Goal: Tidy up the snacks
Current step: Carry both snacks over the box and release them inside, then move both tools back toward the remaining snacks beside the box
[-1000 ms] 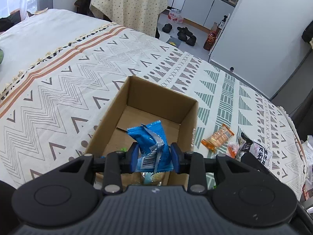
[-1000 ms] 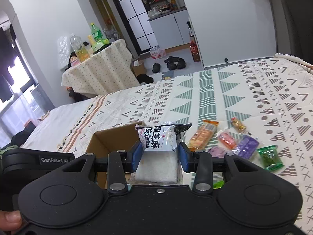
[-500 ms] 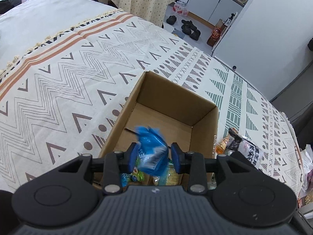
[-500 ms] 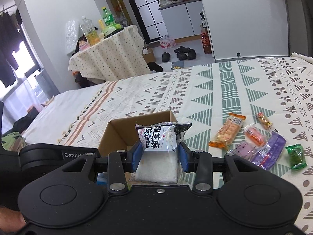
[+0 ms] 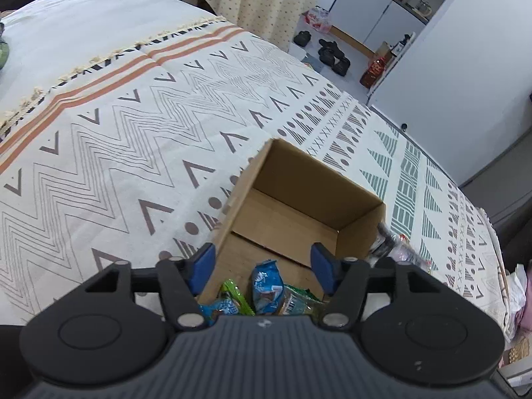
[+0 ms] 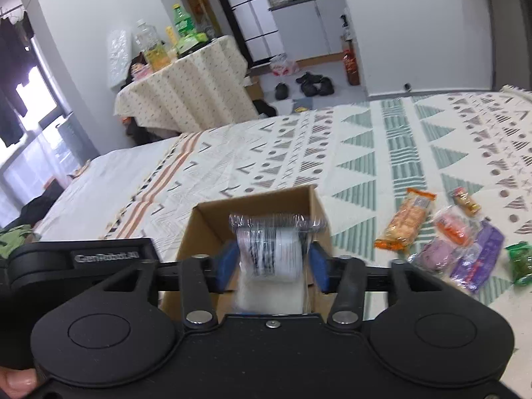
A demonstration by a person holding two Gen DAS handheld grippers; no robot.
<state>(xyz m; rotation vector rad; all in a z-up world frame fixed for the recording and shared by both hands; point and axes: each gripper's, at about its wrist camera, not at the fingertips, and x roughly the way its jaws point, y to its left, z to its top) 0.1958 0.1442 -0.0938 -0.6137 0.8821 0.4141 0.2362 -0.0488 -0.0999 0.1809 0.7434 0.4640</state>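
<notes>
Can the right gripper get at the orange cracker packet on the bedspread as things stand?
Probably not yet: the right gripper has a white snack packet between its fingers. The orange cracker packet itself lies uncovered.

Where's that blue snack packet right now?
In the left wrist view the blue packet lies inside the cardboard box, at its near end among green wrappers, just below the open left gripper.

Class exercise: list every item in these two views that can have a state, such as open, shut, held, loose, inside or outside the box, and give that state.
left gripper: open, holding nothing.
right gripper: open, white packet between its fingers.
cardboard box: open-topped, partly filled.
blue packet: loose inside the box.
white packet: blurred, over the box.
orange cracker pack: outside the box, on the blanket.
purple packets: outside the box.
</notes>
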